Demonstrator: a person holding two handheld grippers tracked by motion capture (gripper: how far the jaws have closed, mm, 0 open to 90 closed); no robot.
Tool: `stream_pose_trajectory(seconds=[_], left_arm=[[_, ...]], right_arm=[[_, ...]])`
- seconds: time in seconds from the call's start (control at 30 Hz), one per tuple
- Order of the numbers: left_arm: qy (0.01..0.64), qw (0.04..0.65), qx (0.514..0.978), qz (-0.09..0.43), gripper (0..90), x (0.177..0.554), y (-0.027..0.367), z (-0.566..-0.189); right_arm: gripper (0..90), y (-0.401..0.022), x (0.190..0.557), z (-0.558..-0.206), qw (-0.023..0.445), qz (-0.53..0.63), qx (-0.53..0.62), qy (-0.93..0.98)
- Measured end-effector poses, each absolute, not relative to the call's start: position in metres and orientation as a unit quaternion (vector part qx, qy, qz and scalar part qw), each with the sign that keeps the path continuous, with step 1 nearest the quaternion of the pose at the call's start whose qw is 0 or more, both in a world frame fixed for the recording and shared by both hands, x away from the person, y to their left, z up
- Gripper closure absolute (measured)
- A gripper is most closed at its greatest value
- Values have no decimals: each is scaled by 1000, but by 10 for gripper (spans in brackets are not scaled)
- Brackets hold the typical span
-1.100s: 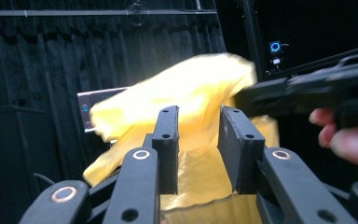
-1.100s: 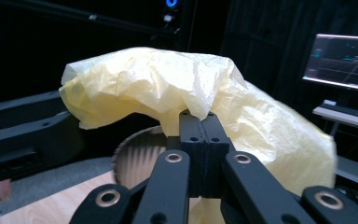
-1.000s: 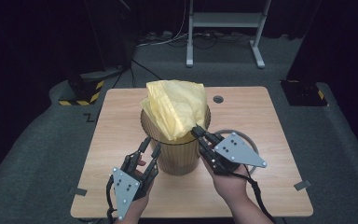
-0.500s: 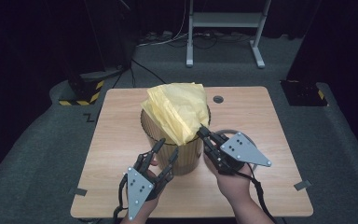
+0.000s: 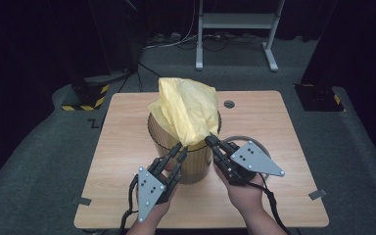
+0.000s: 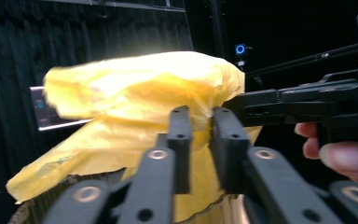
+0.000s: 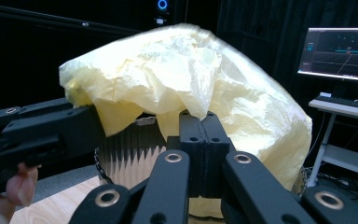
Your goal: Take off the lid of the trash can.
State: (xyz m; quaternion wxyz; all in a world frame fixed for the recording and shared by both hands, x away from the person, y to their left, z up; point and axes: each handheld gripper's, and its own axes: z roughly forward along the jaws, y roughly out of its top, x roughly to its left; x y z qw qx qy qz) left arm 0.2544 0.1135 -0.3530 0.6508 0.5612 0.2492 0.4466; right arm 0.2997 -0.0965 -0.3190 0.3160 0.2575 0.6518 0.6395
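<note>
Both grippers are pinching the yellow bag point(image 5: 188, 110) over the bin's point(image 5: 196, 164) near rim, left gripper point(image 5: 180, 148) having just closed, right gripper point(image 5: 209, 140) clamped tight.

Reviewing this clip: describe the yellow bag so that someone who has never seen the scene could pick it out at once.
Start at the wooden table; near its middle stands a ribbed brown bin. The yellow bag billows up out of the bin's mouth, crumpled and thin, with the left gripper and right gripper at its near edge. It is the brightest thing there, set against dark curtains and grey floor.
</note>
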Motion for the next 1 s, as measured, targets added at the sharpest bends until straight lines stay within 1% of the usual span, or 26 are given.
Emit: stream_pose_trajectory(seconds=[0.03,0.1,0.43,0.47,0.5,0.57,0.7,0.77,0.83,1.0], left_arm=[[247,652,560,448,871,254,113,-353],[245,651,559,452,884,253,114,-353],[233,646,570,452,874,251,116,-355],[231,646,572,450,837,251,116,-355],[232,647,572,447,837,251,116,-356],[239,648,572,442,764,252,115,-357],[244,648,571,441,732,253,117,-358],[247,648,568,443,731,254,118,-358],[245,647,567,447,693,253,118,-357],[231,642,571,457,652,252,111,-356]], right_arm=[[900,-97,300,-319,317,639,257,652],[900,-99,300,-320,317,639,259,651],[900,-110,305,-323,319,637,274,646],[900,-112,306,-322,322,637,278,643],[900,-112,306,-322,322,637,278,643],[900,-114,307,-321,318,638,283,641],[900,-119,310,-320,321,640,287,637],[900,-119,310,-320,318,641,290,636],[900,-119,310,-320,318,641,290,635],[900,-116,310,-320,313,644,289,635]])
